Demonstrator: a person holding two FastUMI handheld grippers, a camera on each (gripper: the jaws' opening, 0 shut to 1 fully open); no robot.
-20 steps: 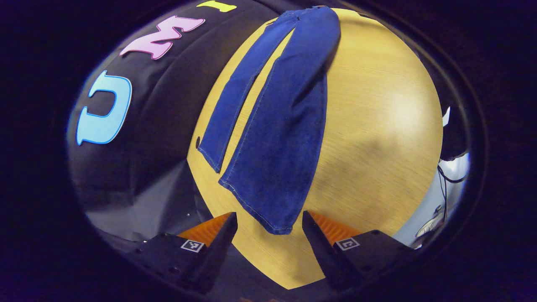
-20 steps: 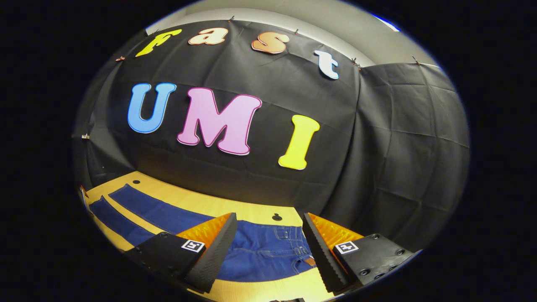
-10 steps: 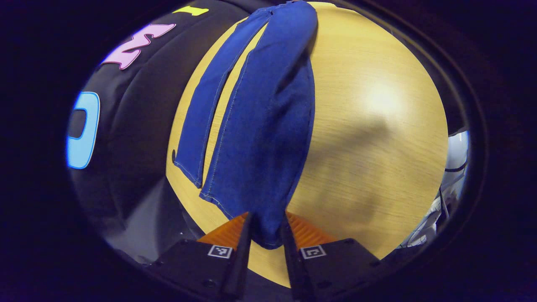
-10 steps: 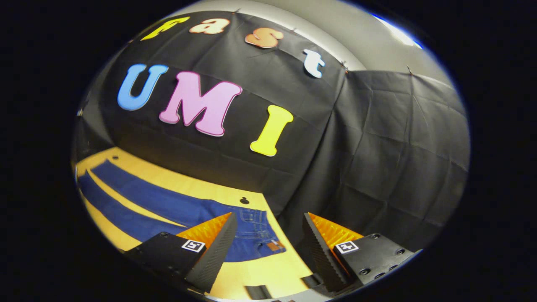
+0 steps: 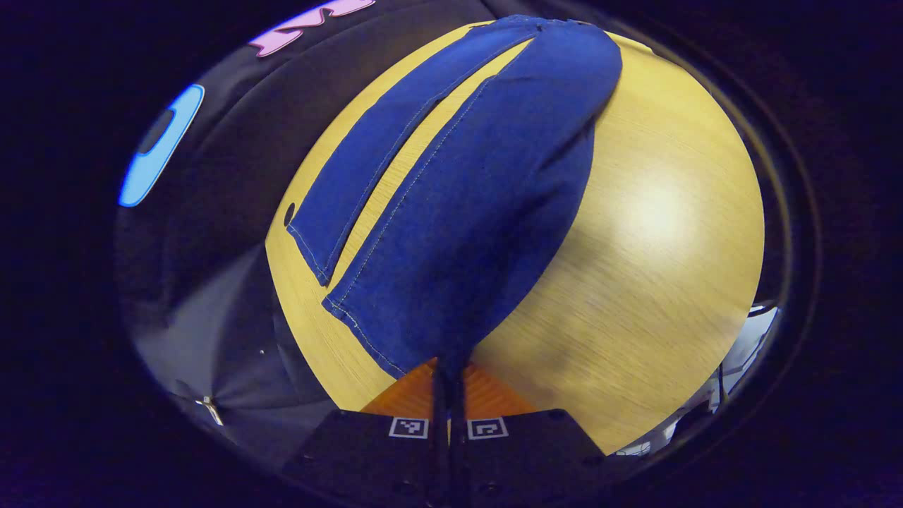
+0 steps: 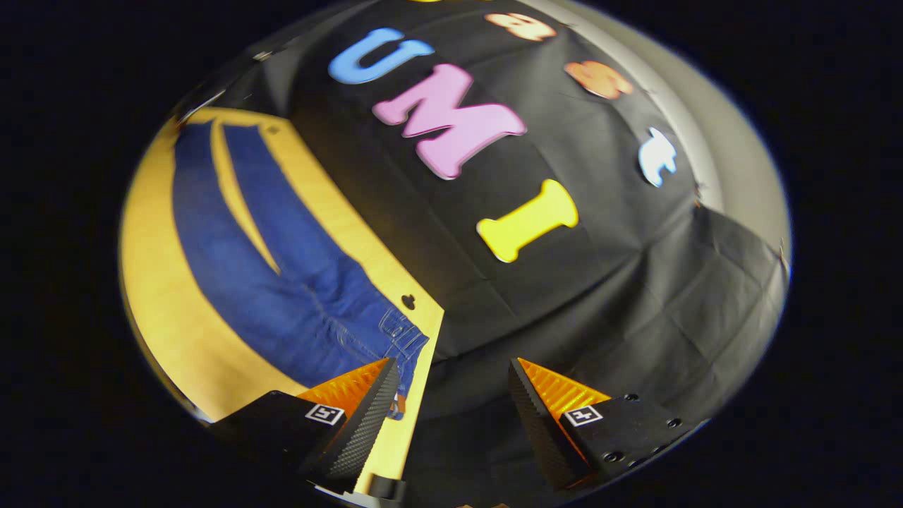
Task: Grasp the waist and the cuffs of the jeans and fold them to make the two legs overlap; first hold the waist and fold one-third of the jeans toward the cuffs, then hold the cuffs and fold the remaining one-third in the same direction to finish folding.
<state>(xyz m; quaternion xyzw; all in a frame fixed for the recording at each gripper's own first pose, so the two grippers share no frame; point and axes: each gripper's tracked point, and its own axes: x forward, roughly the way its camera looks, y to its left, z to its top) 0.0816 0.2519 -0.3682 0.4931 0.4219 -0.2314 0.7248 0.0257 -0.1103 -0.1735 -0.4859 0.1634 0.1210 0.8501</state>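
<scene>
Jeans [image 5: 458, 212] lie along the wooden table [image 5: 656, 282], running from the bottom centre of the left gripper view up to the top of the frame, the two legs still side by side with a strip of bare wood between them. A second ago my left gripper [image 5: 446, 381] stood wide apart with the near leg's cuff [image 5: 395, 339] lying between its fingers; half a second ago they were closing in on the denim; now they are clamped tight on that cuff at the bottom centre, the cloth bunching up out of the pinch. The far leg [image 5: 381, 169], upper left of the near one, stays flat and untouched.

In the right gripper view my right gripper [image 6: 451, 402] is spread and grasping nothing. That view has swung over the last second: the waist [image 6: 402, 339] used to sit between the fingers, and now it lies at the lower left, just past the left finger, near the table's edge, with the legs stretching away to the upper left.

I judge that one end is secured and the other is not. Before I can carry one leg over the other, the right gripper has to come back onto the waistband and close; lifting the cuff alone would likely just twist the leg.
</scene>
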